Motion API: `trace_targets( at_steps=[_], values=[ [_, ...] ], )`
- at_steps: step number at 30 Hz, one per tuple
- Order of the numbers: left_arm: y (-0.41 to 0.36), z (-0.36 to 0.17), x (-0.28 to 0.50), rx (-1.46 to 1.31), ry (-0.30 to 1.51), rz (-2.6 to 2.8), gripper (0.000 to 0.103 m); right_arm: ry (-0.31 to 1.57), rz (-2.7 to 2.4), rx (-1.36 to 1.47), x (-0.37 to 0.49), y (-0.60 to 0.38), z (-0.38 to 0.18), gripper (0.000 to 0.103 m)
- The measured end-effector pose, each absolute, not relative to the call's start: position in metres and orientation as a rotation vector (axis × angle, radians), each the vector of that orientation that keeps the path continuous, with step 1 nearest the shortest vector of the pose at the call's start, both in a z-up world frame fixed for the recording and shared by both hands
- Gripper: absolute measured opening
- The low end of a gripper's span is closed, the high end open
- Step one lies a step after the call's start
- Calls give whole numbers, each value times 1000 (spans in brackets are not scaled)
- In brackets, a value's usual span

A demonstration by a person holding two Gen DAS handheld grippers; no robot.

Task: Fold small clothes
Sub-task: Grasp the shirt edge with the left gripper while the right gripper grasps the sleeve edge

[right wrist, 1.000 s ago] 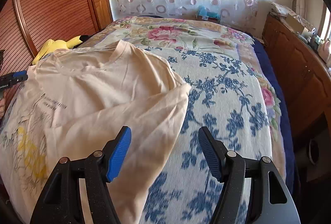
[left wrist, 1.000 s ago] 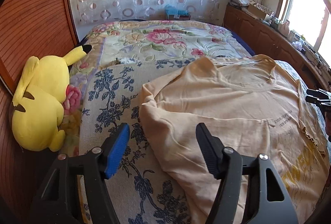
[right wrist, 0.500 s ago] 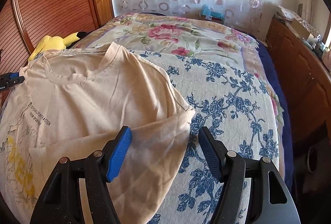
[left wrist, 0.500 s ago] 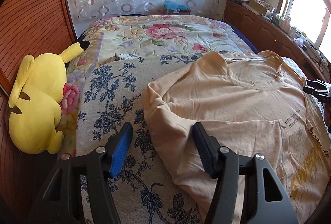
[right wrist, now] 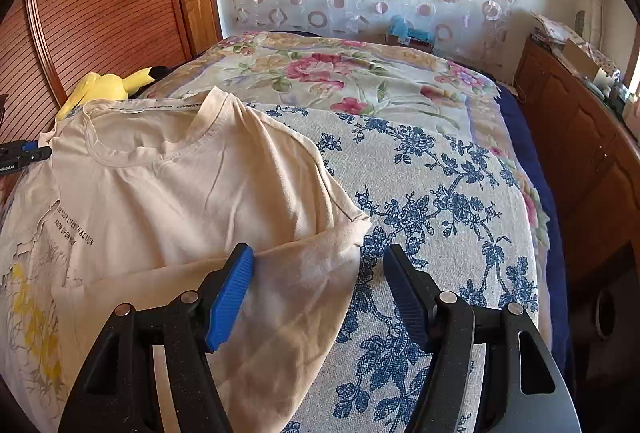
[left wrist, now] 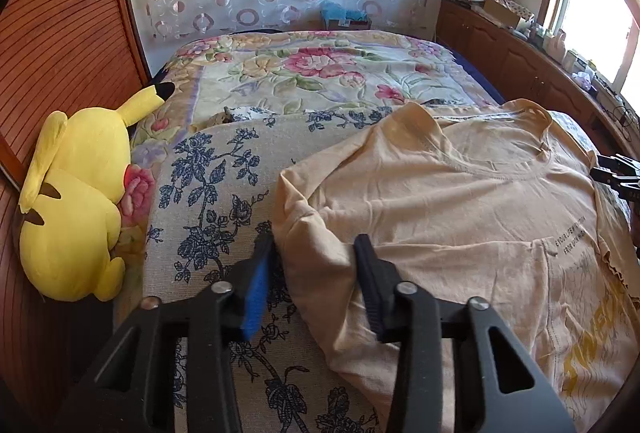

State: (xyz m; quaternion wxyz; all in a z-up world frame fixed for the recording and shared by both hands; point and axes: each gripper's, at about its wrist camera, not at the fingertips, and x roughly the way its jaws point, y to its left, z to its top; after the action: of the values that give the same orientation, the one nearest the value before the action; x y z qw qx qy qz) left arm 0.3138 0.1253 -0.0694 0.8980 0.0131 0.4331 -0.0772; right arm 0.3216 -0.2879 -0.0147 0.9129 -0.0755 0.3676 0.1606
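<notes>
While the cream T-shirt (left wrist: 460,217) lies spread on the blue-flowered blanket (left wrist: 208,201) covering the bed (right wrist: 360,73), each sleeve sits between a pair of spread fingers. Left gripper (left wrist: 314,255): fingers released, straddling the folded-in sleeve (left wrist: 316,233) at the shirt's edge, blue pad (left wrist: 256,293) just beside the cloth. Right gripper (right wrist: 318,265): fingers released, the opposite sleeve (right wrist: 320,257) between them, one finger over cloth, the other over blanket. Yellow plush toy (left wrist: 72,201): beside the wooden panel (left wrist: 60,33), well apart from the shirt.
</notes>
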Motion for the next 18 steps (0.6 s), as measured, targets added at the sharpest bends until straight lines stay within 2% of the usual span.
trace_targets(
  at_steps=[1,2,3,4,6,10,18],
  values=[
    [125,-69,314,20,898,-163,29,759,331,-154,322,-288,-15,67],
    [124,-69,314,16,900,-167,21,763,340,-155,321,-288,-14,53],
    [123,-68,314,18,900,-167,18,768,360,-164,320,-285,-13,33],
    [120,-67,314,26,901,-166,9,776,378,-171,320,-282,-10,28],
    [115,-64,311,27,896,-172,7,786,395,-190,318,-275,-8,9],
    [108,-45,294,11,843,-209,7,784,425,-212,311,-265,-6,7],
    [99,3,229,-2,730,-279,6,651,451,-146,254,-276,25,7]
  ],
)
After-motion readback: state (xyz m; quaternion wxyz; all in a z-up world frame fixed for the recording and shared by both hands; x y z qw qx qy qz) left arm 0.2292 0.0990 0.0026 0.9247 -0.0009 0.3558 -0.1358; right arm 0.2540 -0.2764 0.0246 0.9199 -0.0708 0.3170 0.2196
